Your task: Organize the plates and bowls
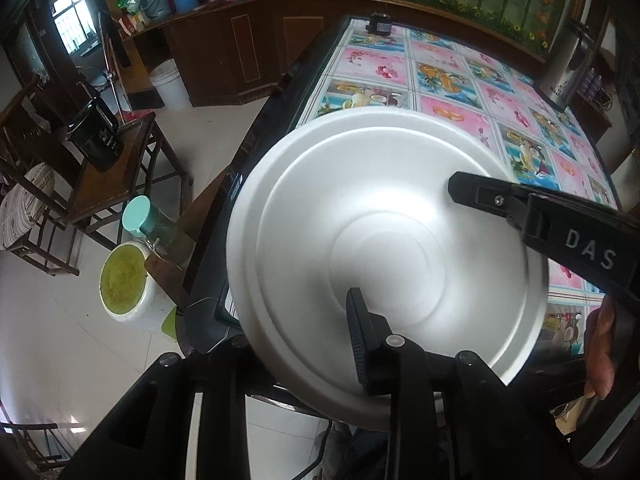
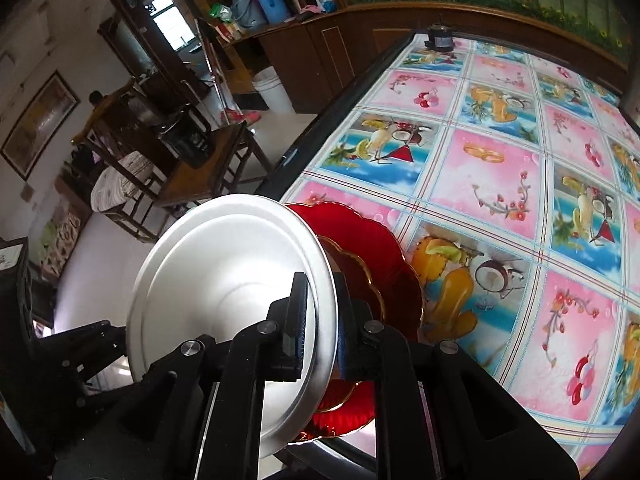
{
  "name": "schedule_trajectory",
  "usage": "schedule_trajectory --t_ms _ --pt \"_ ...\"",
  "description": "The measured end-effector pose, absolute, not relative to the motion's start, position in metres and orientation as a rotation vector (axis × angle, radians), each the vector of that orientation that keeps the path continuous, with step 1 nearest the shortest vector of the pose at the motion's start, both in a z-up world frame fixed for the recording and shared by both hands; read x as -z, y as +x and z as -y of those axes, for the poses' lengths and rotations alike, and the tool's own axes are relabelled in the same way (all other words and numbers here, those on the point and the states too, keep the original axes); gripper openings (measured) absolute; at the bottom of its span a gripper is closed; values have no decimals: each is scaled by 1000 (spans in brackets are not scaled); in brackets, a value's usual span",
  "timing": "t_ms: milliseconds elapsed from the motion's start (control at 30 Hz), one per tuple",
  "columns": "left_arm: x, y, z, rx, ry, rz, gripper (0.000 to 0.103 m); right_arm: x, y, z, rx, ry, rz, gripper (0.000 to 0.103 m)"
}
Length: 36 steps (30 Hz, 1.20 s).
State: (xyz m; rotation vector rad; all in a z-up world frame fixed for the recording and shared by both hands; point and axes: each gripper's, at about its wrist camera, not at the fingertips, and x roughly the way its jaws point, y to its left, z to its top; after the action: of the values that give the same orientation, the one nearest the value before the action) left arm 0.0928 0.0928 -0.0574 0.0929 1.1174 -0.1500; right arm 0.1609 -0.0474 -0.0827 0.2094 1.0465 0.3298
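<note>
A white plate (image 1: pixel 384 256) is held up on edge, tilted, at the table's near left corner. In the left wrist view its face fills the middle. One left finger (image 1: pixel 362 340) lies against its face; the other is hidden behind it. The right gripper's black finger (image 1: pixel 500 200) reaches in over the plate's right rim. In the right wrist view my right gripper (image 2: pixel 320 336) is shut on the rim of the white plate (image 2: pixel 224 280). A red scalloped plate (image 2: pixel 372 256) with gold trim sits right behind it, between it and my right finger.
The table (image 2: pixel 500 168) carries a pink and blue fruit-print cloth. A steel thermos (image 1: pixel 568 64) stands at its far right and a small black object (image 2: pixel 438 38) at its far end. Wooden chairs (image 1: pixel 116 184), a white bucket (image 1: pixel 170 84) and a teal-capped bottle (image 1: pixel 148 220) are on the left.
</note>
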Motion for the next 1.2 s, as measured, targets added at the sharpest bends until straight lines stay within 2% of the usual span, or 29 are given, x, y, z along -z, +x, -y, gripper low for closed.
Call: schedule_trajectory --t_ms 67,167,200,500,633,767,867,933,1133,1200 --pt "52 93 -98 154 70 -1112 33 86 163 50 -319 220 -1061 12" --pt "39 90 -106 102 96 -1060 63 86 162 51 -268 190 -1035 10" --pt "35 88 -109 80 109 -1033 67 86 163 52 -269 195 -1039 11" --pt "26 85 -139 22 50 -1002 67 93 166 49 -304 197 -1082 14" --pt "21 82 -142 12 25 -988 67 89 166 52 -359 215 -1084 30" --pt "16 78 -142 14 7 -972 67 79 162 70 -402 296 -1025 30" --pt "13 75 -135 35 -12 -962 67 71 157 86 -425 343 -980 31" --pt "11 72 -128 56 -7 -958 67 68 154 101 -388 351 -959 37" --pt "8 64 -84 128 56 -947 69 70 141 159 -277 385 -934 38" --pt "6 60 -69 153 73 -942 72 72 135 176 -244 387 -930 38"
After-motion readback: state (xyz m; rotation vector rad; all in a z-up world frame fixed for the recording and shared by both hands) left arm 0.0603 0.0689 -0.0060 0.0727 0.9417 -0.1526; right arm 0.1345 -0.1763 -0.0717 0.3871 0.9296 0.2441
